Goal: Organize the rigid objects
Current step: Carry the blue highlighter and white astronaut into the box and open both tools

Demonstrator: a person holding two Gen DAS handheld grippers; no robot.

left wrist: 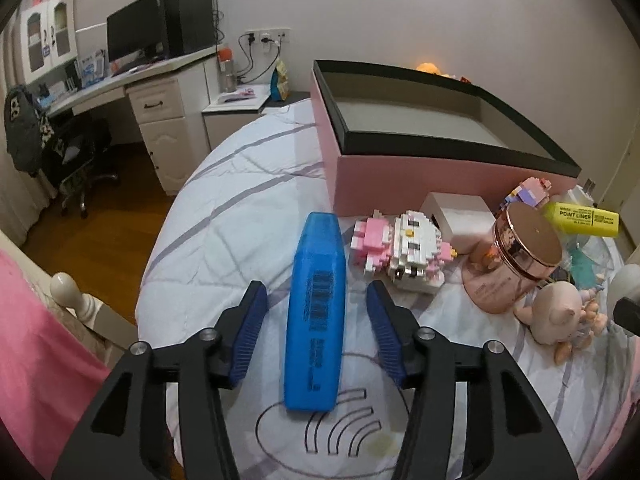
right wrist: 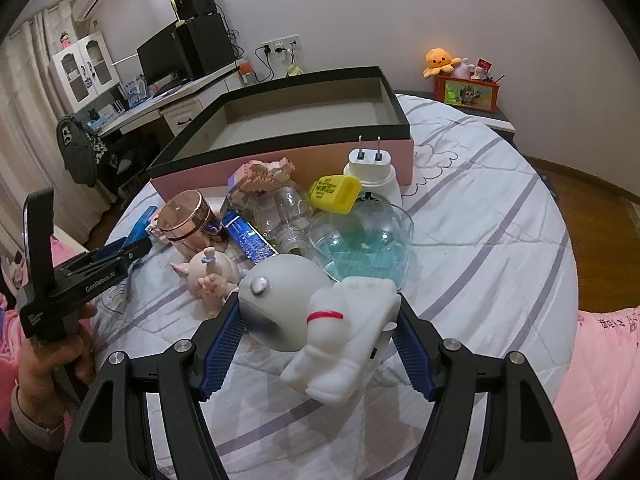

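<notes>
The bed (left wrist: pixel 224 216) carries the open pink box (left wrist: pixel 420 176). The right claw (right wrist: pixel 316 344) grips a white astronaut toy (right wrist: pixel 340 340). The left claw (left wrist: pixel 316 312) is parted, pads clear of the blue highlighter (left wrist: pixel 316 312) lying between them.

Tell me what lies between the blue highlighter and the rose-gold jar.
In the left wrist view, a pink-and-white block figure lies between the blue highlighter and the rose-gold jar.

Desk (left wrist: pixel 120 84) with monitor (left wrist: pixel 134 34), office chair (left wrist: pixel 76 152), orange octopus plush (right wrist: pixel 439 62) on nightstand.
</notes>
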